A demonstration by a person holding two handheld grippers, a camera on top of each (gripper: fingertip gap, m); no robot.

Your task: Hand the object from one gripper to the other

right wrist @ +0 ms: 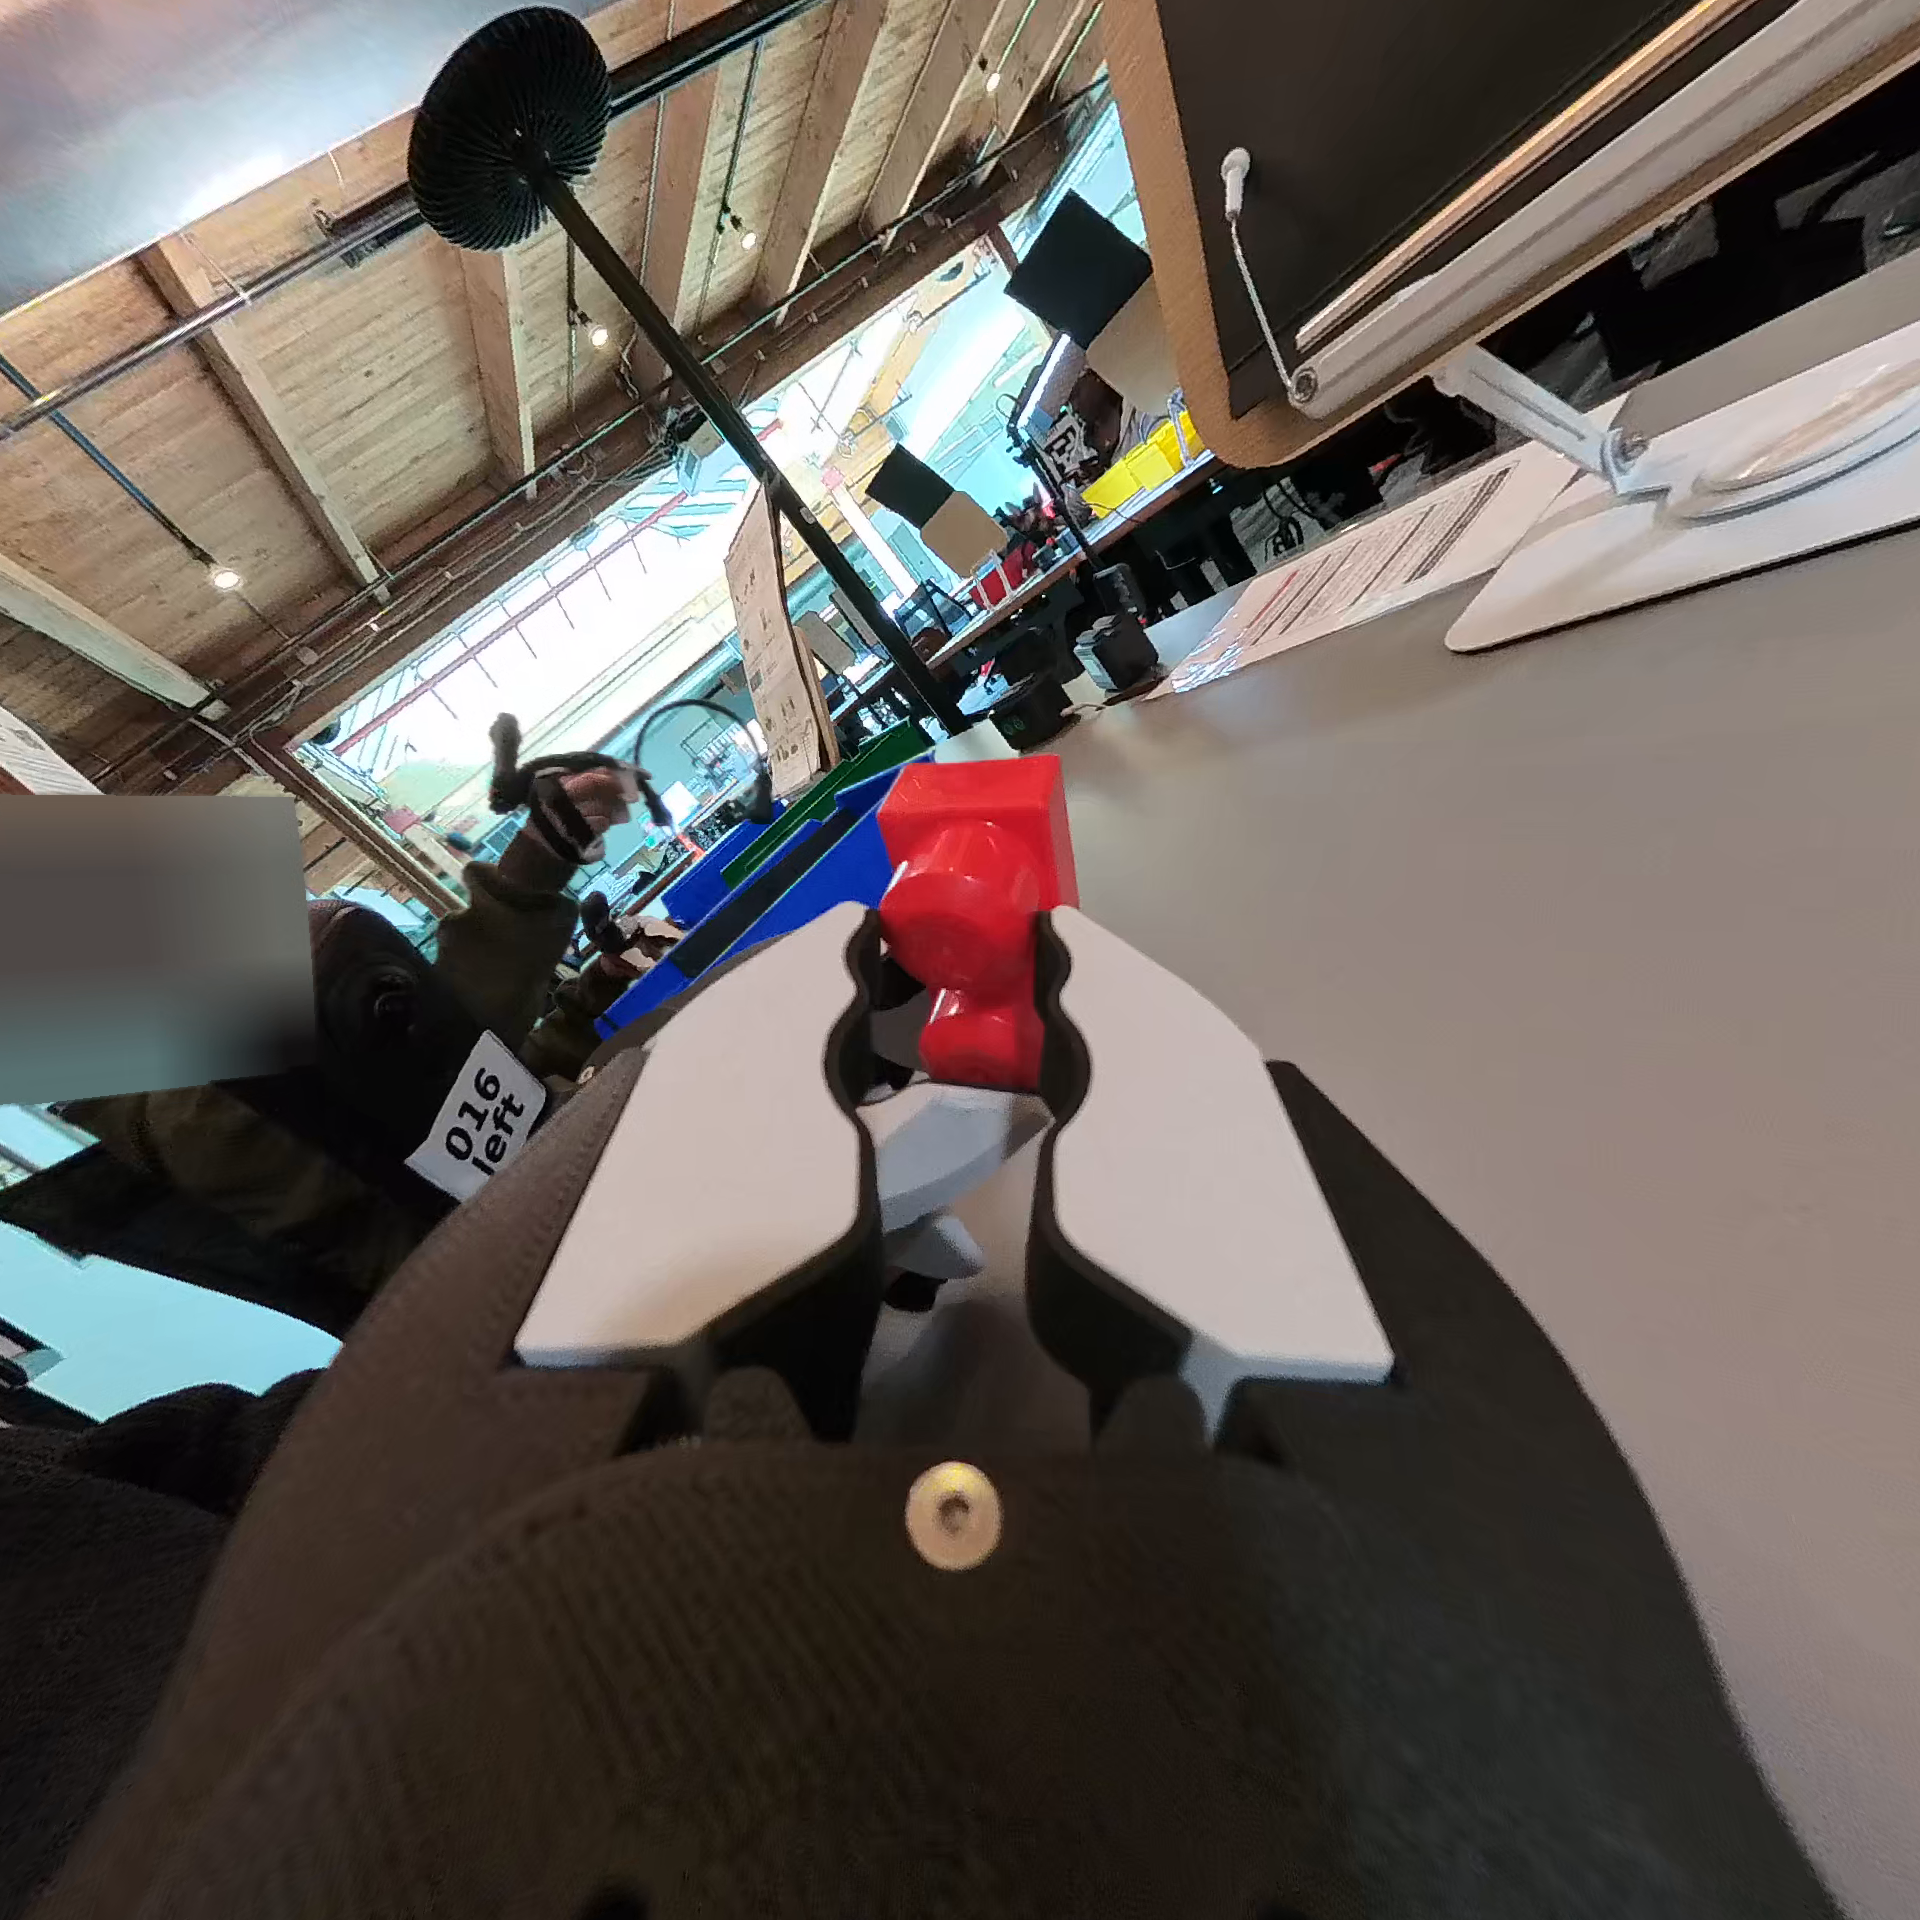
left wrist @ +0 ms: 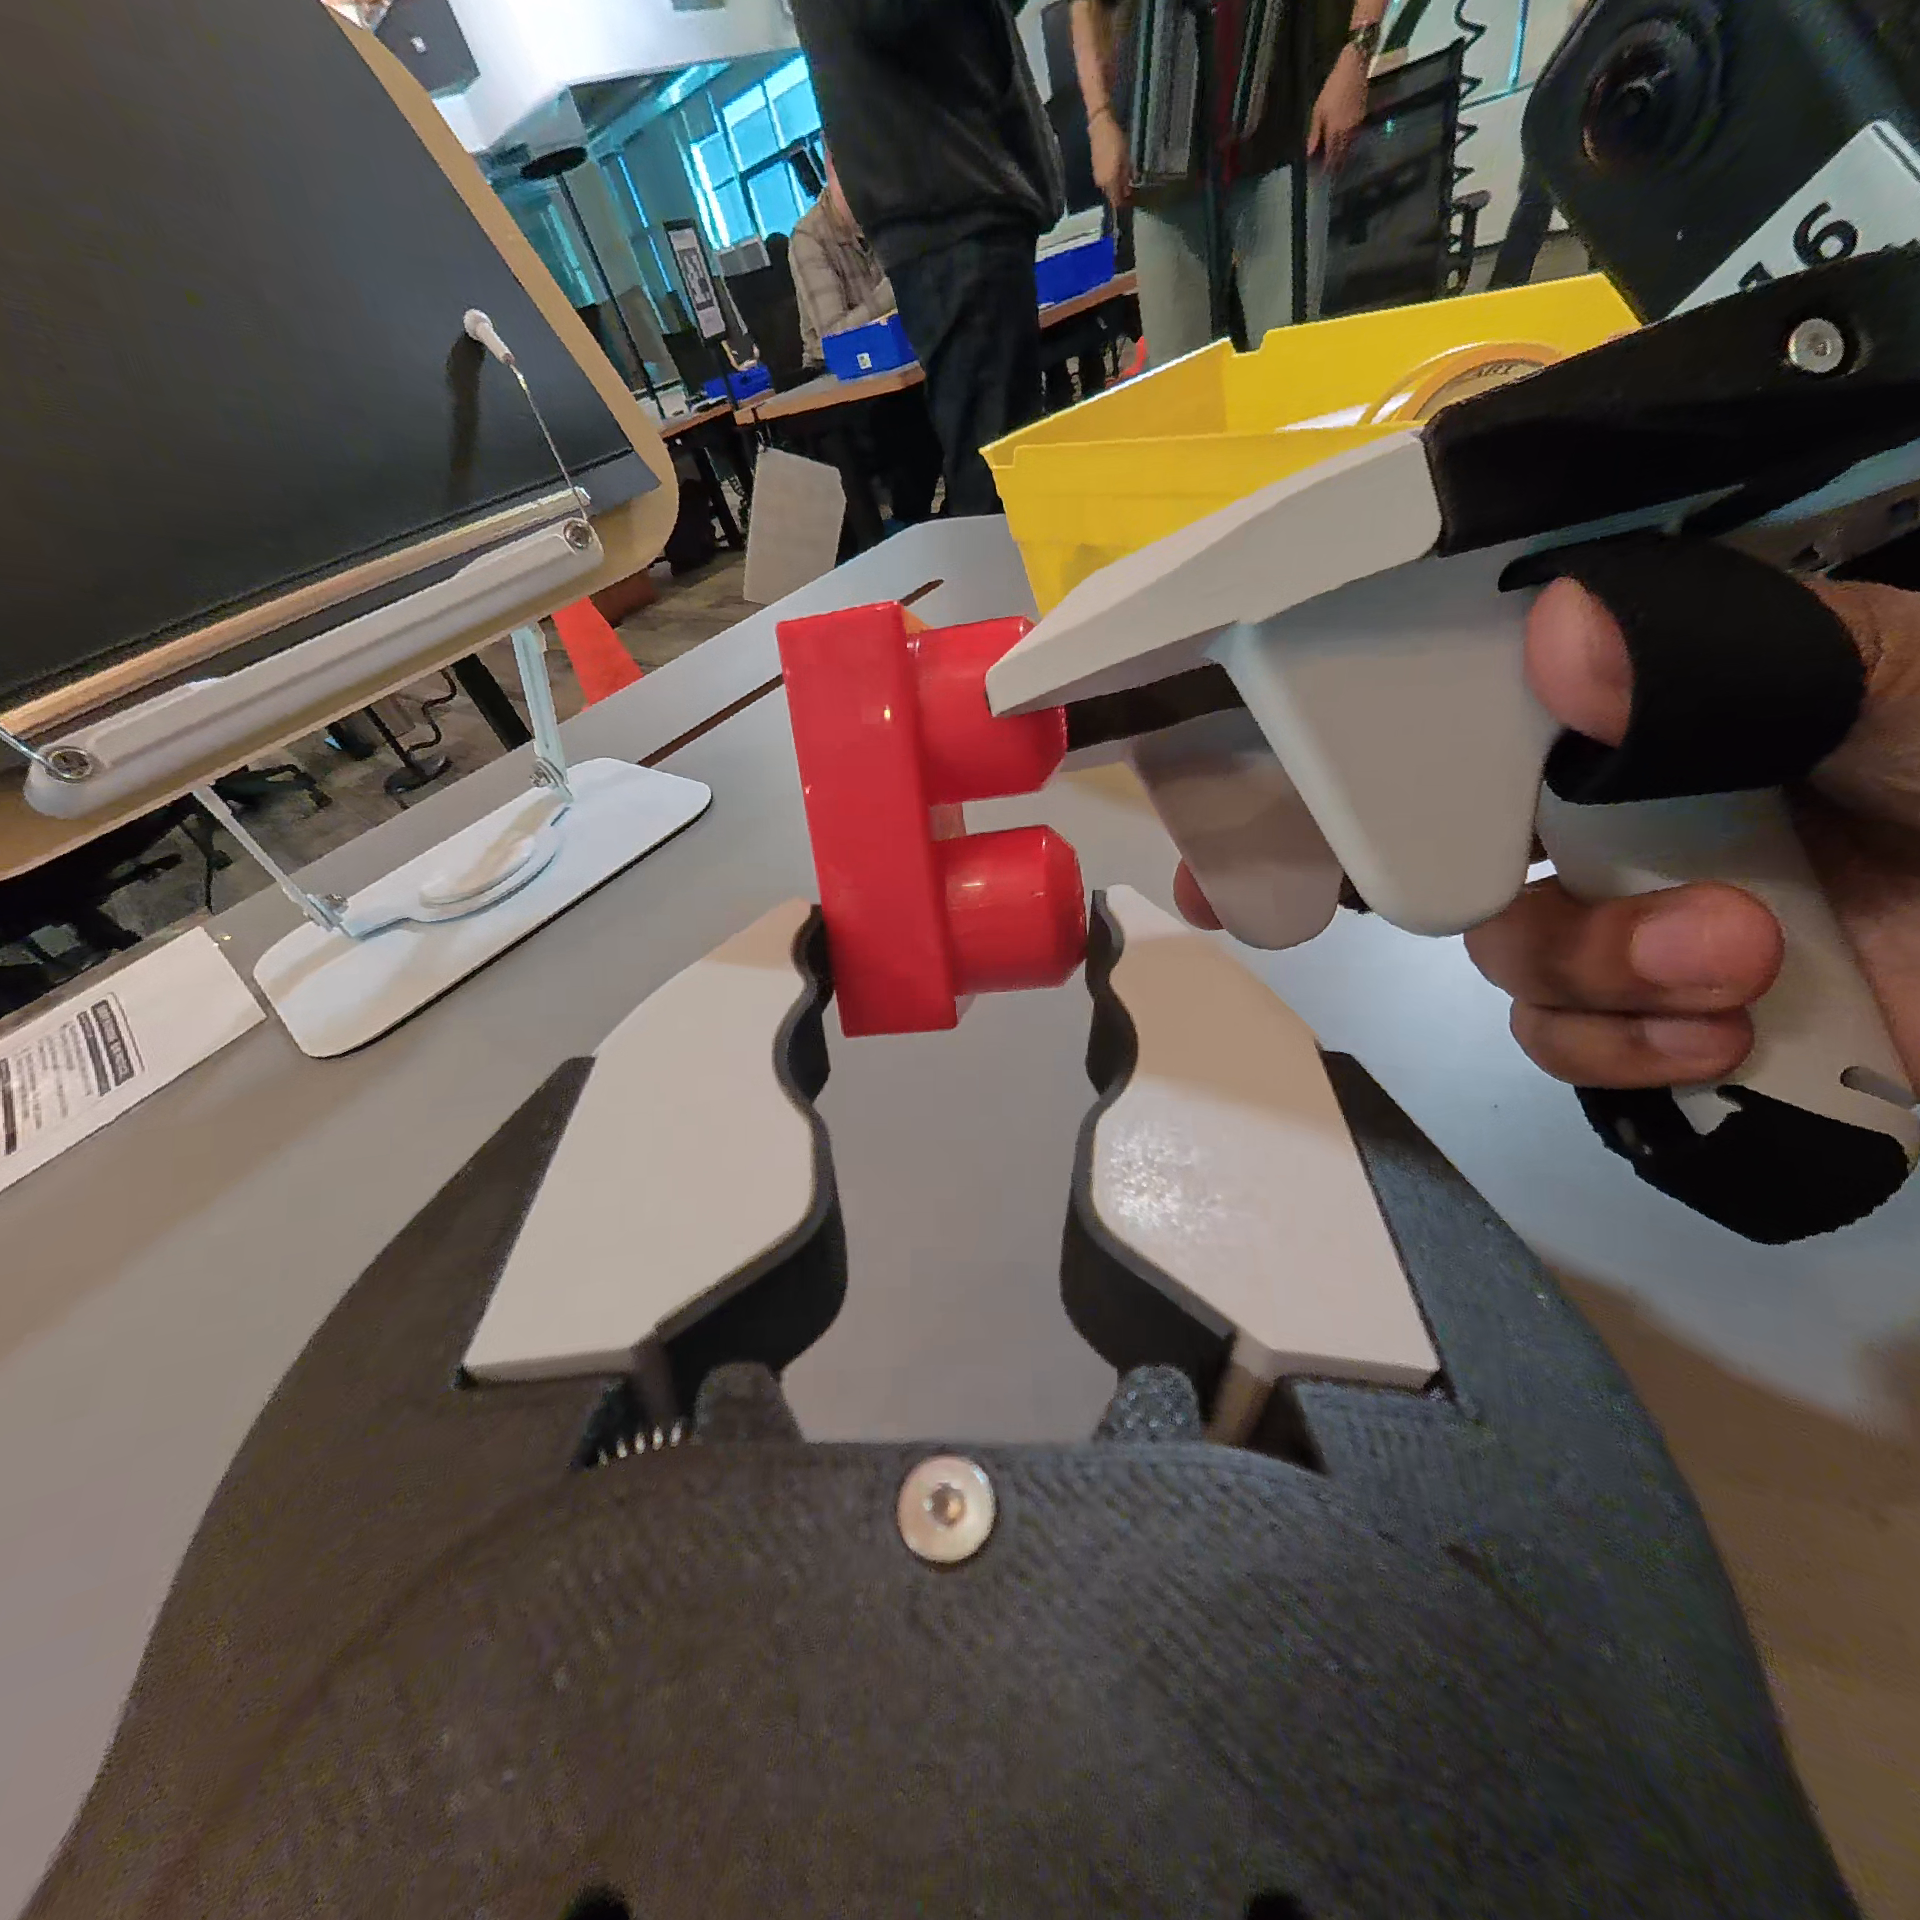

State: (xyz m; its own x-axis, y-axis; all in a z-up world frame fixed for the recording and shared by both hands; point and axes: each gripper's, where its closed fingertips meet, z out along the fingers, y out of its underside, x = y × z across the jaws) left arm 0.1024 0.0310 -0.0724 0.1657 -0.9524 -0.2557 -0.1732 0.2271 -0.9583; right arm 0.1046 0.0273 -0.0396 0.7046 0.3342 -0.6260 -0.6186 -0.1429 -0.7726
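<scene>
Left hand-held gripper (left wrist: 956, 966): fingers are closing around the red block (left wrist: 914, 821) at its lower end, apparently clamping it above the surface (left wrist: 312, 1195).
Right hand-held gripper (right wrist: 956, 966): fingers are pinching the block's upper stud.
Handling: whichever side is giving should be loosening only once the other is holding firmly.
Beyond: yellow bin (left wrist: 1143, 468), monitor stand (left wrist: 468, 894).
Unclear: pad contact on the block's far side is hidden; which side is giving cannot be told.
</scene>
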